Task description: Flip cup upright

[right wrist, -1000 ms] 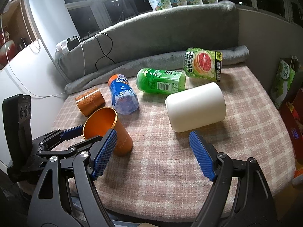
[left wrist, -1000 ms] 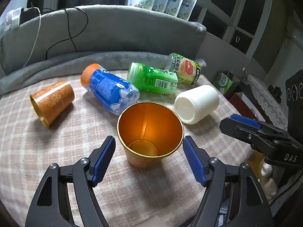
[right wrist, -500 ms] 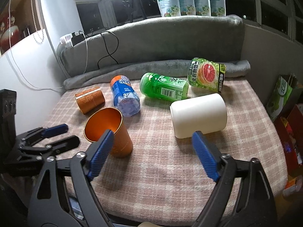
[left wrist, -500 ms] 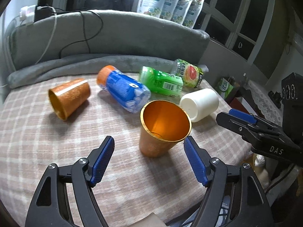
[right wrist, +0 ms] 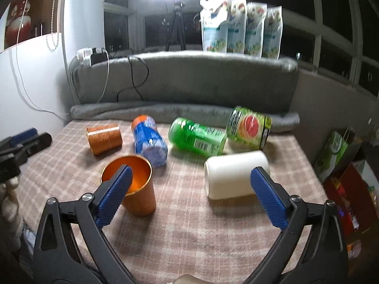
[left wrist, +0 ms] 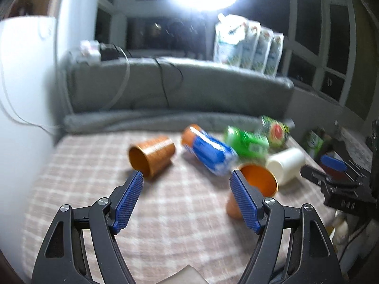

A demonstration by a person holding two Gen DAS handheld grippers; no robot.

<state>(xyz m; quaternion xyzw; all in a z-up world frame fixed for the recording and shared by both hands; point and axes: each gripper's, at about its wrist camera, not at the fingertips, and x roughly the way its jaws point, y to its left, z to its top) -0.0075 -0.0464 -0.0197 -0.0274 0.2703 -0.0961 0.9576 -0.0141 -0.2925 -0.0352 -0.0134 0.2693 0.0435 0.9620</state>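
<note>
One orange cup (right wrist: 132, 184) stands up on its bottom with its open mouth at the top. It sits on the checked cloth (right wrist: 189, 236) just past the left finger of the right hand-held gripper (right wrist: 189, 194). That part of the job looks done.

The left hand-held gripper (left wrist: 186, 198) has its two blue fingers wide apart and holds nothing. In its view the standing cup (left wrist: 255, 189) is just behind its right finger, off to the side and not between the fingers. The right hand-held gripper has its fingers wide apart too, and it holds nothing.

Two cups lie on their sides. A second orange cup (left wrist: 151, 155) lies a little ahead of the left hand-held gripper, near its left finger, with its mouth facing the camera. A white cup (right wrist: 235, 175) lies just ahead of the right hand-held gripper, almost between its fingers.

I think the next step is to pick one lying cup. The hand-held gripper should go forward so its fingers sit on both sides of the cup. Then it should squeeze, lift, and tip the cup so the mouth faces up. The left view is blurry, so small things there are hard to tell.
</note>
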